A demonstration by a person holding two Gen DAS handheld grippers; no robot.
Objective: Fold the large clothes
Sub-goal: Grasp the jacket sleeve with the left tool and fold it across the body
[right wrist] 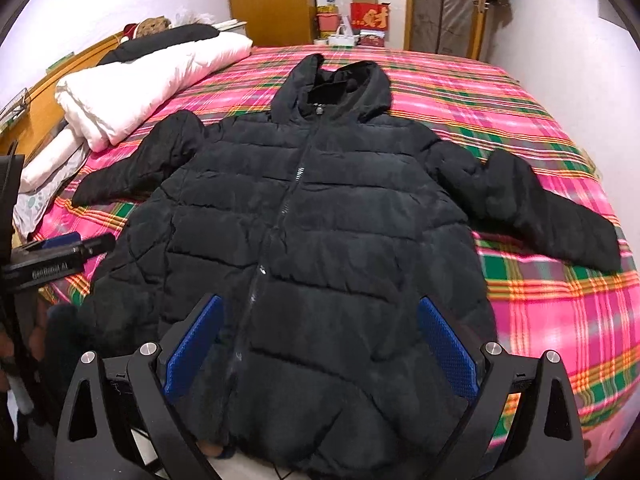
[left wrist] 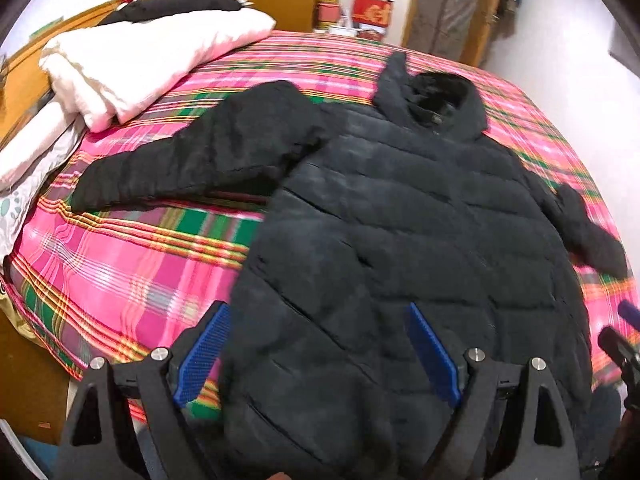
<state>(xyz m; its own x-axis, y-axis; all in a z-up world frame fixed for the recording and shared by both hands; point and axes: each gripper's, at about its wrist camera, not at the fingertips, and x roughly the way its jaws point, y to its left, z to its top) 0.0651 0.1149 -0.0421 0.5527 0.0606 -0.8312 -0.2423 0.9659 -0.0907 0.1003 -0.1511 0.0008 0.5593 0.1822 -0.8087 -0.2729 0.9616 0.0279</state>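
Note:
A black hooded puffer jacket (right wrist: 320, 216) lies flat and zipped, front up, on a pink plaid bed (right wrist: 500, 92), both sleeves spread out and the hood toward the far side. It also shows in the left wrist view (left wrist: 380, 220). My left gripper (left wrist: 316, 344) is open above the jacket's lower left hem, its blue pads (left wrist: 200, 356) wide apart. My right gripper (right wrist: 320, 344) is open above the lower middle of the jacket, by the zipper. Neither holds anything. The left gripper also shows in the right wrist view (right wrist: 60, 256) at the left edge.
A folded white duvet (right wrist: 140, 80) and pillows lie at the bed's far left by a wooden headboard (right wrist: 72, 68). Boxes and bags (right wrist: 364, 16) stand behind the bed near a wooden wardrobe (right wrist: 272, 0). The bed's near edge is just below the jacket's hem.

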